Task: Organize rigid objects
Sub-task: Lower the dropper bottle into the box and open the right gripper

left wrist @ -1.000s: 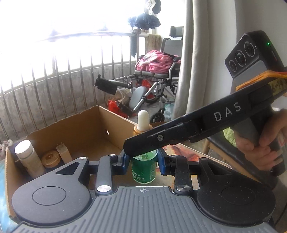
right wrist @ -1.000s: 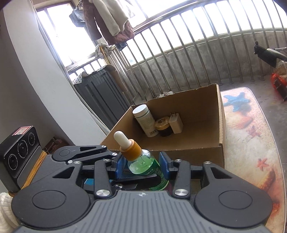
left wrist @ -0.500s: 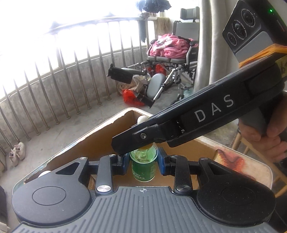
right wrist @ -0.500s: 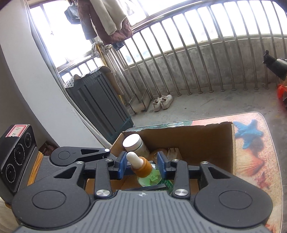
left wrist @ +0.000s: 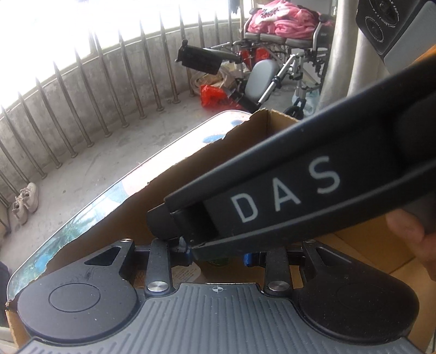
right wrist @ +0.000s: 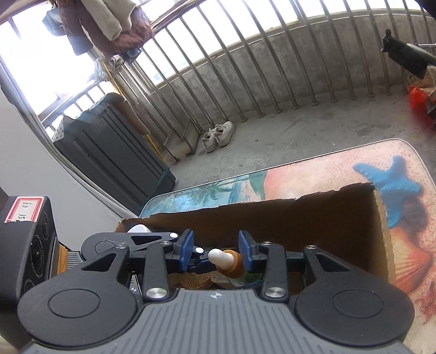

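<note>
I am easing the dropper bottle [right wrist: 231, 265], pinched by both hand-held grippers [right wrist: 216, 249], upright into the cardboard box [right wrist: 313, 215], avoiding its neighbours.

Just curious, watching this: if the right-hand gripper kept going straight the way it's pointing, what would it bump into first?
Probably the far inside wall of the cardboard box. The right gripper points down into it, the dropper bottle between its fingers; depth is hard to judge.

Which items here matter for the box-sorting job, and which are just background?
Job items:
- dropper bottle
- cardboard box
- left gripper
- right gripper
- white-capped bottle in the box

Lying about:
- sneakers
- wheelchair
- hanging clothes
- red bag
</note>
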The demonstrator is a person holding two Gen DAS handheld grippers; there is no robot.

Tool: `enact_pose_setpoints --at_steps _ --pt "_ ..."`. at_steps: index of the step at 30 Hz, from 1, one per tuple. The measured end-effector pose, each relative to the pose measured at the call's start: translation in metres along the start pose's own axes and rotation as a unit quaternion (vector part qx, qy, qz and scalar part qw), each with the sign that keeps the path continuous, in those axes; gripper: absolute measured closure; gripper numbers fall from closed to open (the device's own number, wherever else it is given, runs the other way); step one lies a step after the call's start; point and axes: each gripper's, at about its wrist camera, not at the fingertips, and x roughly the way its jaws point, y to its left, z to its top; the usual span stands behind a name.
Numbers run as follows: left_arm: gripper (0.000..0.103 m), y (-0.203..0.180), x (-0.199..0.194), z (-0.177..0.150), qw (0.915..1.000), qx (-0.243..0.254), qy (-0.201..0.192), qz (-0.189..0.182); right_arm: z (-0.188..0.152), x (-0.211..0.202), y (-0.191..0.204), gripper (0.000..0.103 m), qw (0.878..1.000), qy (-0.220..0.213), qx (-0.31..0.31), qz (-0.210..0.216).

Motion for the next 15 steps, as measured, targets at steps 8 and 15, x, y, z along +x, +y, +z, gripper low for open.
enact_pose_setpoints --at_steps 8,15 --pt "0.072 0.002 0.014 -0.007 0.9993 0.022 0.020 0.020 0.002 0.019 -0.015 0.064 0.999 0.000 0.032 0.004" --pt "0.069 0.000 0.006 -0.008 0.9988 0.022 0.030 0.033 0.002 0.022 -0.030 0.063 0.998 0.004 0.067 0.021"
